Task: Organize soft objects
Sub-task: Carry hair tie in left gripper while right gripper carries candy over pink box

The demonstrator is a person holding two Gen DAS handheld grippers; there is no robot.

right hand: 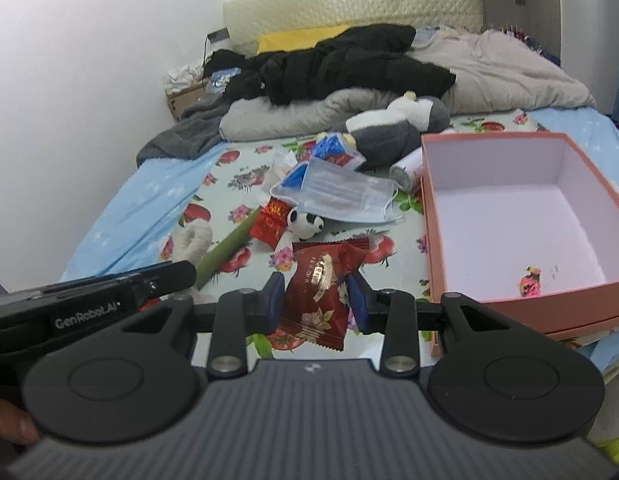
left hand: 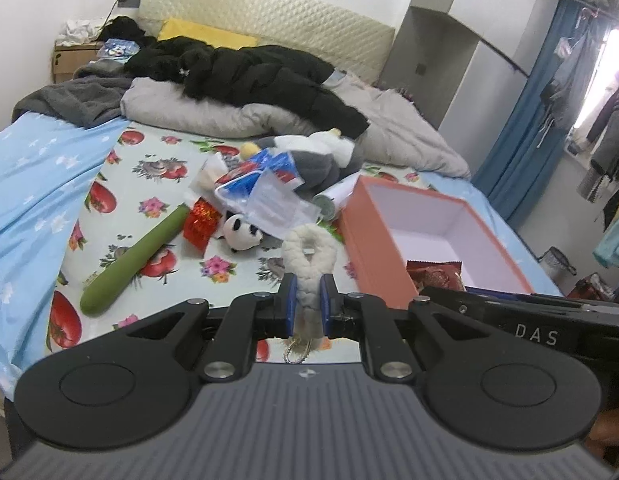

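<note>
A woolly loop (left hand: 308, 264) is clenched by the left gripper (left hand: 308, 300) and a red packet (right hand: 319, 284) by the right gripper (right hand: 317, 298), presumably for the pink box (right hand: 429, 216) at the bed's right edge.

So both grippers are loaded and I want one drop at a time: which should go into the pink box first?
Probably the right gripper: its red snack packet sits just beside the pink box. The left gripper, holding the white plush ring, is farther off.
</note>
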